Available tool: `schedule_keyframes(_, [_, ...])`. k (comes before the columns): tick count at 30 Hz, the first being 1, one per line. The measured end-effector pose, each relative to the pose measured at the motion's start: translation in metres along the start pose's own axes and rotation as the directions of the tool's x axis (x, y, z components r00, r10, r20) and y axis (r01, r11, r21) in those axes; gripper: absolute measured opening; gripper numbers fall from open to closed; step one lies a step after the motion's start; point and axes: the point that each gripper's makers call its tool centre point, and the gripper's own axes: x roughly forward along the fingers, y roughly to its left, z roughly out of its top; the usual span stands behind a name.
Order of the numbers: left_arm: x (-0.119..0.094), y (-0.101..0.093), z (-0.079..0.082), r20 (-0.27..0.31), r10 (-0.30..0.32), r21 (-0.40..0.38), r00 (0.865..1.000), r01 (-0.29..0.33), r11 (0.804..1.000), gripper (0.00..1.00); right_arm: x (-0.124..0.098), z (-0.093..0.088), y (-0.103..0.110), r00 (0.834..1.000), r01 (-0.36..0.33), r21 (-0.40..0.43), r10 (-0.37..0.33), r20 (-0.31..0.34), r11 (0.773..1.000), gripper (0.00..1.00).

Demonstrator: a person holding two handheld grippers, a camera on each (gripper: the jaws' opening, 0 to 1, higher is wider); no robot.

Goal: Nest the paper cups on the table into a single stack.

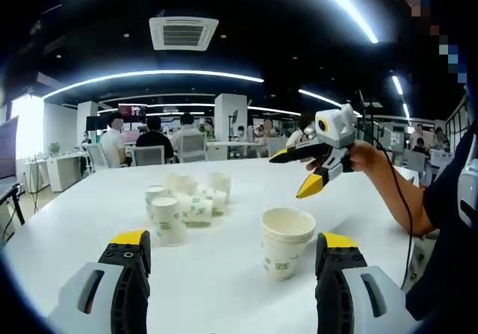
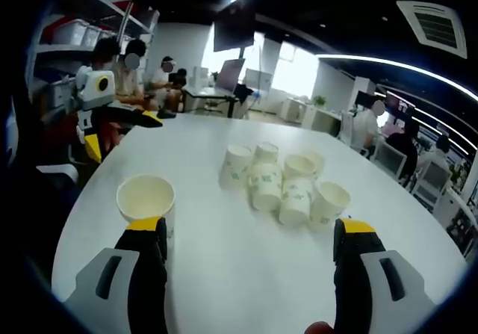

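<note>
A short stack of nested white paper cups (image 1: pixel 286 244) (image 2: pixel 146 199) stands upright on the white table (image 1: pixel 82 222) (image 2: pixel 224 282). Several loose cups with green print huddle in a cluster (image 1: pixel 187 199) (image 2: pixel 284 181), some upright and some lying on their sides. My left gripper (image 1: pixel 234 238) is open, low over the near table edge, with the stack just ahead by its right jaw. My right gripper (image 2: pixel 250 226) is open too, with the stack by its left jaw and the cluster ahead. In each view the other gripper (image 1: pixel 295 173) (image 2: pixel 119 132) hovers open above the table.
A hand and forearm (image 1: pixel 388 181) hold the right gripper, with a cable hanging from it. Behind the table are office chairs (image 1: pixel 149 155), desks and seated people (image 2: pixel 131 72). Bare tabletop lies between the stack and the cluster.
</note>
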Motion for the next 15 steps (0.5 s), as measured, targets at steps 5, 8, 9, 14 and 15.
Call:
schedule_keyframes(5, [0.0000,-0.0006,-0.0003,-0.001,-0.003,0.000,1.000,0.003,1.000,0.98,0.0021,-0.0015,0.0027,1.000,-0.005,-0.006,0.005,-0.009,1.000,0.95])
schedule_keyframes(8, [0.0006,-0.0020,-0.0015,-0.006,-0.010,0.004,1.000,0.010,1.000,0.97,0.0035,-0.0015,0.0044,1.000,-0.011,-0.010,0.011,-0.011,1.000,0.94])
schedule_keyframes(9, [0.0013,-0.0027,-0.0020,-0.007,-0.012,0.006,1.000,0.012,1.000,0.97,0.0040,-0.0017,0.0049,1.000,-0.012,-0.011,0.012,-0.012,1.000,0.94])
schedule_keyframes(14, [0.0030,-0.0048,-0.0037,-0.014,-0.020,0.006,1.000,0.020,1.000,0.97,0.0064,-0.0039,0.0050,1.000,-0.015,-0.014,0.015,-0.021,1.000,0.92])
schedule_keyframes(15, [0.0031,-0.0050,-0.0033,-0.013,-0.022,0.007,1.000,0.022,1.000,0.97,0.0067,-0.0040,0.0051,1.000,-0.015,-0.014,0.015,-0.021,1.000,0.92])
